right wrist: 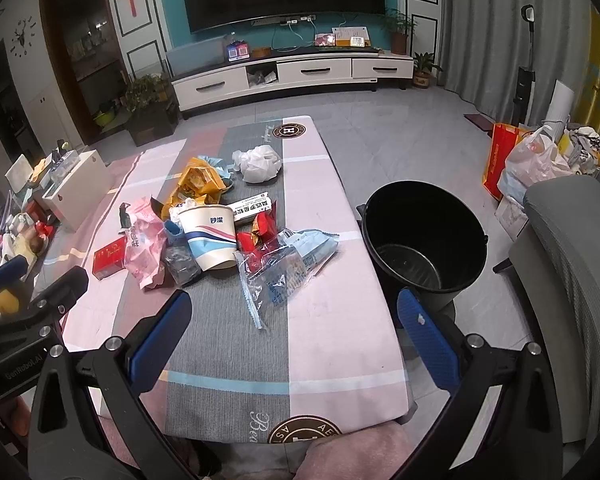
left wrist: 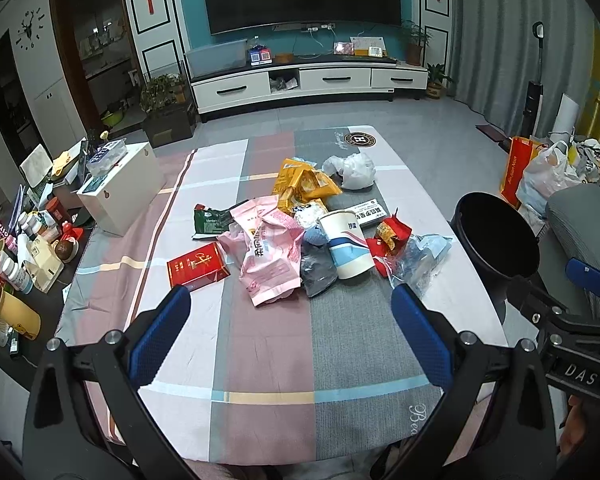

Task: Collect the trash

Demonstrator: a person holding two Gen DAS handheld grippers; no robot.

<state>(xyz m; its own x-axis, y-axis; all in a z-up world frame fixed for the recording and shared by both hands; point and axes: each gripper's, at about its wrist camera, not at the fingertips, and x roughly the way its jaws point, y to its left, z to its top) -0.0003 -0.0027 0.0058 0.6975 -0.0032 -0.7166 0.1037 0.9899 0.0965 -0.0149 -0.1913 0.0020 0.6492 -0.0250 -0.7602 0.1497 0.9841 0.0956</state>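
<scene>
A heap of trash lies mid-table: a paper cup (left wrist: 347, 243) (right wrist: 211, 237), a pink wrapper (left wrist: 269, 249) (right wrist: 143, 249), a red box (left wrist: 198, 267) (right wrist: 109, 259), yellow wrappers (left wrist: 304, 186) (right wrist: 198, 185), a white crumpled bag (left wrist: 354, 170) (right wrist: 260, 163), red wrappers (left wrist: 392, 236) (right wrist: 260, 232) and a clear blue-printed bag (right wrist: 280, 270) (left wrist: 424, 256). A black bucket (right wrist: 422, 240) (left wrist: 496, 236) stands off the table's right edge. My left gripper (left wrist: 290, 320) is open and empty, hovering near the heap. My right gripper (right wrist: 294, 326) is open and empty above the table's near right.
The table (left wrist: 260, 360) (right wrist: 340, 340) has a checked cloth. A white box (left wrist: 122, 190) and bottles (left wrist: 16, 268) sit on the floor at left. Shopping bags (right wrist: 532, 160) and a grey chair (right wrist: 572, 248) are at right. A TV cabinet (left wrist: 308, 82) stands at the far wall.
</scene>
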